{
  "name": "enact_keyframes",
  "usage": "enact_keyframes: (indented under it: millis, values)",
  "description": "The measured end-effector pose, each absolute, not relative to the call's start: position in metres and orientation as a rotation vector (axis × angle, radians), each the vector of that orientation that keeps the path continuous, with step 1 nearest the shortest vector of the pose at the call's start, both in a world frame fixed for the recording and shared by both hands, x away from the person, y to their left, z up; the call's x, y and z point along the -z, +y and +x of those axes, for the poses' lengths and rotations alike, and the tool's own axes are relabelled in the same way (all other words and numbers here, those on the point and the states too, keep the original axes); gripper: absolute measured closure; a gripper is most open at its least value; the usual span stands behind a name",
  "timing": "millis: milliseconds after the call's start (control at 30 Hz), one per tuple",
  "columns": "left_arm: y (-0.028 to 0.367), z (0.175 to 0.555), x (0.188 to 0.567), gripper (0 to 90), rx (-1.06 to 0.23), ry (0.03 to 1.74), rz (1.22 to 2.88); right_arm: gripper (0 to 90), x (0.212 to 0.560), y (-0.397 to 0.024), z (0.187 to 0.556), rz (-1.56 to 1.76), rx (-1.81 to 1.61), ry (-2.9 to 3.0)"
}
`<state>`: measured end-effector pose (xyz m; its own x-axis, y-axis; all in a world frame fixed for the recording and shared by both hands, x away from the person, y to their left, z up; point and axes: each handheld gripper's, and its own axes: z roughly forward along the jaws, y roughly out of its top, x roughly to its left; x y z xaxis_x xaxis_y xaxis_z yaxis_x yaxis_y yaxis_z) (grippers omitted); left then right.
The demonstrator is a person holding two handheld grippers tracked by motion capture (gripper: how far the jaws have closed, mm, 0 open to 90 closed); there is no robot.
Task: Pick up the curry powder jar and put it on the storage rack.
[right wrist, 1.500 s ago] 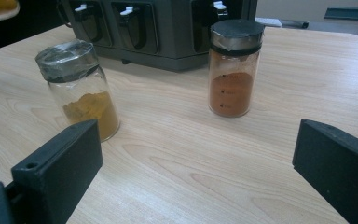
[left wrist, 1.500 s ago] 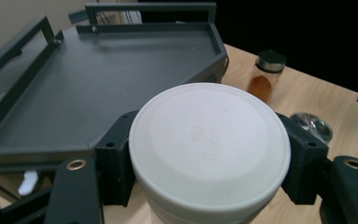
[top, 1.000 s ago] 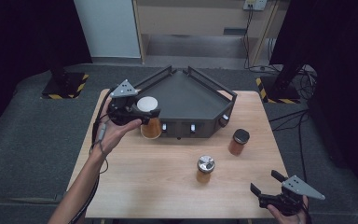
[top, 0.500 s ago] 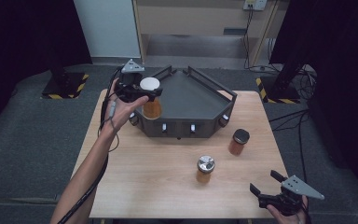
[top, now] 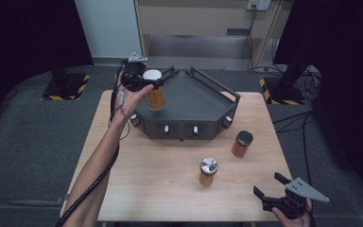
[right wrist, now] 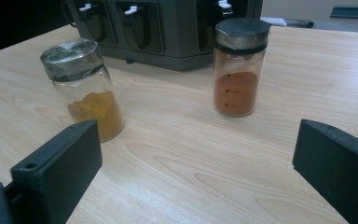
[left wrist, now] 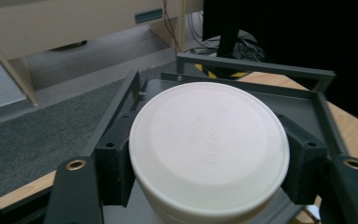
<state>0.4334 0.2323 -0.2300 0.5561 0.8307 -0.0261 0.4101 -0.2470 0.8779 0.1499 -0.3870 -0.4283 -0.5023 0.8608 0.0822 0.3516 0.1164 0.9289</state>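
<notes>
- While the left tongs (top: 141, 81) held the white-lidded jar (top: 155, 94) clamped by its cap, the jar had risen from the front of the tray (top: 203, 101) a second earlier to hang over the tray's near-left corner.
- From the left gripper view the jaws pressed either side of the white lid (left wrist: 209, 148), with the tray's rails behind it.
- That shift suggested the carrying was nearly done and the jar was about to be set down inside the tray; whether its base already touched the tray floor could not be told.
- Meanwhile the right tongs (top: 270, 187) had stayed at the worktop's (top: 146, 184) near-right corner, jaws wide and empty.
- Ahead of them stood the silver-capped jar (right wrist: 83, 88) and the black-capped jar (right wrist: 239, 67), apart from each other on the worktop in front of the tray, likely next to go in.
</notes>
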Motion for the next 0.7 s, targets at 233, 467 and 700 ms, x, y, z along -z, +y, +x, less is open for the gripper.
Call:
enact_keyframes:
  millis: [233, 467, 700]
  values:
    - [0.229, 0.446, 0.246, 32.3, -0.597, 1.073, 1.859, 1.3, 0.428, -0.388, 0.150, 1.173, -1.380, 1.917]
    - [0.231, 0.452, 0.253, 32.3, -0.605, 1.102, 1.851, 1.4, 0.428, -0.387, 0.151, 1.171, -1.379, 1.919]
    - [0.232, 0.456, 0.256, 32.3, -0.592, 1.113, 1.858, 1.4, 0.428, -0.387, 0.151, 1.174, -1.379, 1.920]
